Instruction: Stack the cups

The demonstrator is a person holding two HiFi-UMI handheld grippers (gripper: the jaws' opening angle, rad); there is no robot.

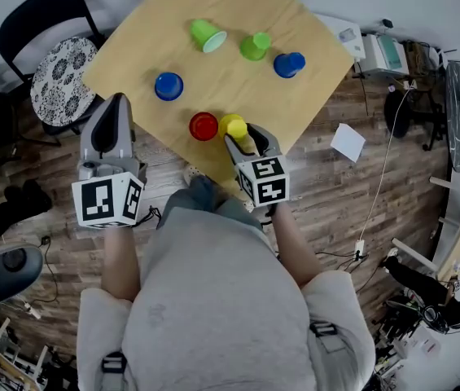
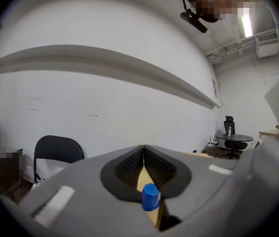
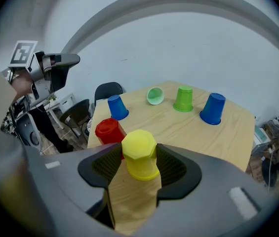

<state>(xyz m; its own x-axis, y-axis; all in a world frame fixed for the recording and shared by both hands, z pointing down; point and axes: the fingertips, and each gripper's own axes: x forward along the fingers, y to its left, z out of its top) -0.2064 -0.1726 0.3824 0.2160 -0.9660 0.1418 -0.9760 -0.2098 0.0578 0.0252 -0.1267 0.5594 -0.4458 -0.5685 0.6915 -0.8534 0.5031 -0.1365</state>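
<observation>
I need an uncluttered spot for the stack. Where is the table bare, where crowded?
Bare: the middle of the table, ringed by the left blue cup, the tipped green cup, the standing green cup, the right blue cup and the red cup. Also the far corner. Crowded: the near edge, red cup beside the yellow cup between the right gripper's jaws.

left gripper [image 2: 143, 151]: jaws pressed together at the tips, nothing held | blue cup [image 2: 150, 197]: upside down on the counter [image 2: 144, 177], seen through the thin wedge below the closed tips | black chair [image 2: 56, 152]: left, against the white wall [image 2: 104, 98] | office chair [image 2: 228, 124] and round table [image 2: 234, 138]: far right, well apart from the rest
</observation>
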